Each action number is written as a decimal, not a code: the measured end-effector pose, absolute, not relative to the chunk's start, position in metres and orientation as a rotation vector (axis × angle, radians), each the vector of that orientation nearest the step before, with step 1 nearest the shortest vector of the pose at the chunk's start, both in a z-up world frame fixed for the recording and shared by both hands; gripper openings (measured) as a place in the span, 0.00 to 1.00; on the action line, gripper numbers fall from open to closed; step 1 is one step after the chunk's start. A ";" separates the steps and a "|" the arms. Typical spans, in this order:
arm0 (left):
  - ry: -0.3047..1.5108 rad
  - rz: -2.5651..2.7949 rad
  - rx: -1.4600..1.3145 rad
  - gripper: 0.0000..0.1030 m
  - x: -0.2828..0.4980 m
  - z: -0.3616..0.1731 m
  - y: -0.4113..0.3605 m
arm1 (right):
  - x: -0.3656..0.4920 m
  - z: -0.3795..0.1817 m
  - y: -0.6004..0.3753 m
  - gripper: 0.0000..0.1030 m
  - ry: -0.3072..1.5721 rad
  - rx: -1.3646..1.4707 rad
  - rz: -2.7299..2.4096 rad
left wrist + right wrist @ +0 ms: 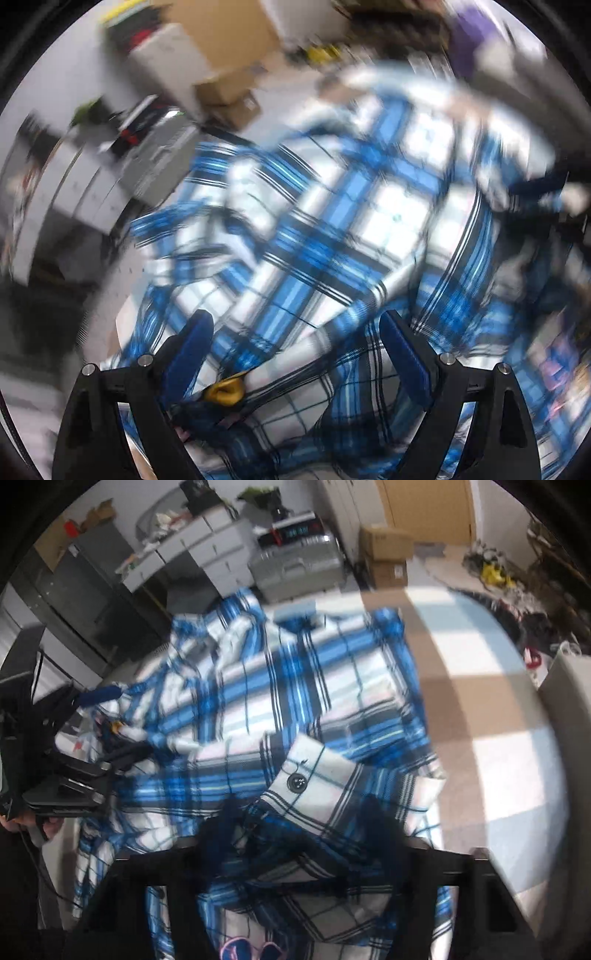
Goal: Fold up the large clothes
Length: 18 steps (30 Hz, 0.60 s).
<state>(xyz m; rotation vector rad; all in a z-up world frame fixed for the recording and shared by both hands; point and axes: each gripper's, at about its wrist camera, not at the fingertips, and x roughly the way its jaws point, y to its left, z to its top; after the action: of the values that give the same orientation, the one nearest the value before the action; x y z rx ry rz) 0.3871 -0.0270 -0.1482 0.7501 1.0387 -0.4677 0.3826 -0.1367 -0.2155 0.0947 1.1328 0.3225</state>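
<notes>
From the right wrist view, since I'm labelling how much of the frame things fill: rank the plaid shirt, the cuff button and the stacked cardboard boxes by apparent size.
1. Plaid shirt, covering most of the middle of the frame.
2. Cardboard boxes, small at the far wall; distance shrinks them.
3. Cuff button, smallest, though close to the camera.

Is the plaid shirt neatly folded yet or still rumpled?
Still rumpled: the plaid shirt lies bunched on the checkered surface, a buttoned cuff flopped across it.

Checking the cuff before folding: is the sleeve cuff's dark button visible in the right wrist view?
Yes, a dark button shows on the white cuff of the plaid shirt.
</notes>
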 end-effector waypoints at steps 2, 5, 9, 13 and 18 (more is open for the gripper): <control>1.040 -0.484 0.857 0.77 0.381 -0.162 -0.034 | 0.378 -0.217 -0.143 0.09 1.118 0.114 0.316; 1.078 -0.514 0.862 0.11 0.378 -0.166 -0.032 | 0.366 -0.206 -0.153 0.05 1.042 0.130 0.341; 1.079 -0.504 0.819 0.00 0.382 -0.156 -0.019 | 0.352 -0.194 -0.158 0.04 0.997 0.139 0.380; 1.022 -0.376 0.734 0.00 0.394 -0.134 -0.004 | 0.336 -0.186 -0.170 0.04 0.934 0.175 0.383; 1.027 -0.187 0.515 0.01 0.424 -0.116 0.038 | 0.331 -0.200 -0.191 0.04 0.951 0.215 0.254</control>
<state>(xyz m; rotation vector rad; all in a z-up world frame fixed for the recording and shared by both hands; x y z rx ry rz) 0.4237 0.0379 -0.1156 0.5145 1.0266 -0.1869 0.3311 -0.1906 -0.1996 0.2151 0.9509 0.2536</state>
